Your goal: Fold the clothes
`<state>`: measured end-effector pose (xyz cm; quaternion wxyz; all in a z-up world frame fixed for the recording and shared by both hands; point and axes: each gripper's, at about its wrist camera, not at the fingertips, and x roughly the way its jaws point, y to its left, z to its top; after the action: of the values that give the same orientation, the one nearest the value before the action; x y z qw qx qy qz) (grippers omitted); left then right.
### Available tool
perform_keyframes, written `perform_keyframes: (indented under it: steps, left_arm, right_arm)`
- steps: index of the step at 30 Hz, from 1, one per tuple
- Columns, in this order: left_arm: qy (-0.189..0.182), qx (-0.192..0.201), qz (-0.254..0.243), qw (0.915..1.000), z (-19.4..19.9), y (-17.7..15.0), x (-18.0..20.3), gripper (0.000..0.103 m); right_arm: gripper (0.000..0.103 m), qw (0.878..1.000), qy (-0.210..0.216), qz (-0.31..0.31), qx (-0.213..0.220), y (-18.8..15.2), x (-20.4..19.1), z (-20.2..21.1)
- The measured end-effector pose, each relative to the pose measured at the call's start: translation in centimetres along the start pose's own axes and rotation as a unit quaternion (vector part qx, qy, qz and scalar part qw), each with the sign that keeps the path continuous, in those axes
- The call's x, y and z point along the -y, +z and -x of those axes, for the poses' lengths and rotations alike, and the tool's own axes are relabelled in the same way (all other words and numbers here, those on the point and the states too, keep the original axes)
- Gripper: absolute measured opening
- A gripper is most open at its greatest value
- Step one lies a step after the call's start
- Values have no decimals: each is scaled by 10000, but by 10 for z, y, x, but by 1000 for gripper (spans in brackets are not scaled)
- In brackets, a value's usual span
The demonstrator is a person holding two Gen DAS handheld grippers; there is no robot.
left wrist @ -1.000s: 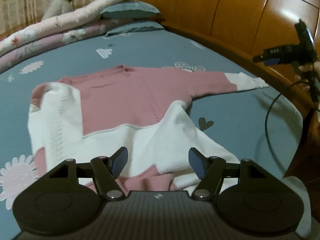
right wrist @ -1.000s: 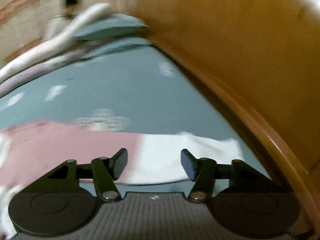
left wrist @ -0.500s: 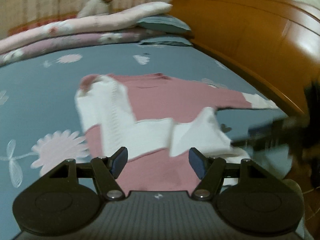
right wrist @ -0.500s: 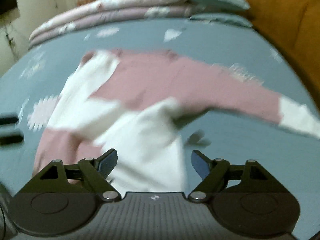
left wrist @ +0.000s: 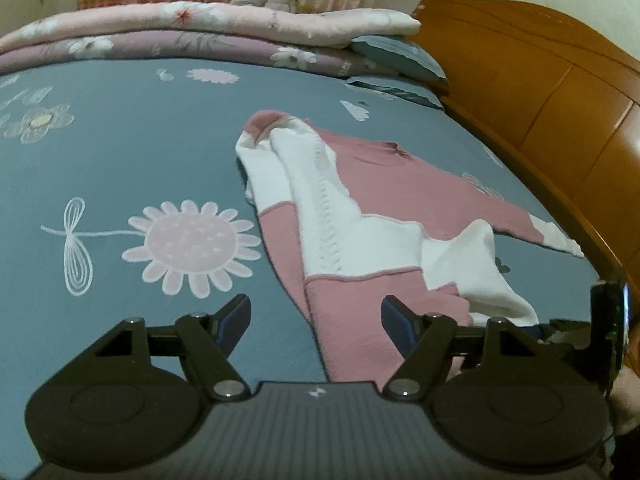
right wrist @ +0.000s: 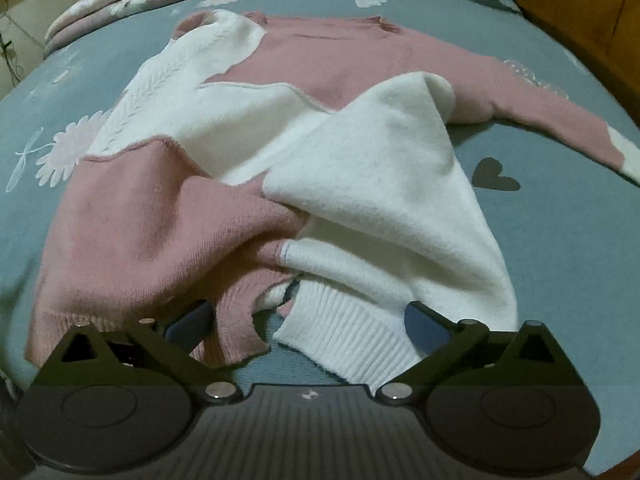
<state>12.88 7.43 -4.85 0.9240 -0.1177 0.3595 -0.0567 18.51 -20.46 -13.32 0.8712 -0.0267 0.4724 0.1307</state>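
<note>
Here we have the pink-and-white sweater (right wrist: 256, 152) half-folded on the bed (right wrist: 560, 248): one sleeve laid across its body, the other stretched out far right; both our left tongs (left wrist: 316, 320) and right tongs (right wrist: 304, 324) gape wide, empty, at its rumpled hem (right wrist: 352, 344) just ahead; next, we judge, smoothing that hem before folding onward.

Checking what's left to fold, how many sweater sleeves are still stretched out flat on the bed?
1. The right-hand sleeve of the sweater lies stretched toward the headboard. The other sleeve is already folded across the body.
</note>
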Motion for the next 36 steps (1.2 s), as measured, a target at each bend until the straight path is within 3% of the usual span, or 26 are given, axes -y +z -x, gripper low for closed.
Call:
perform_keyframes:
  steps: [5,11,19,24,30,32,36]
  left_arm:
    - [-61,36,172,9998,-4,-4,-9,72]
    - [77,42,325,9994,-6,-4,-26,72]
    - [145,159,577,9981,4,-7,-45,72]
    - [252,207,705,9970,14,-11,-61,72]
    - [312,181,787,9962,15,-12,-72,72]
    - [264,170,756,9966,13,-12,-70,73]
    - [129,130,679,9975,5,-11,-61,77]
  right_arm:
    - [103,9993,-53,76,358,-11,-2,3]
    - [103,9993,-60,144,329,-4,-15,31]
    - [103,9820,417,1495,1076,7,-115,70]
    - [103,9683,123,2343,852,2,-172,46]
    - [103,9570,-607,2785,549,-12,-193,21]
    - [103,9534,-929,2803,623,-11,-184,24]
    - [103,9604,-1163,2400,813,3,-152,39]
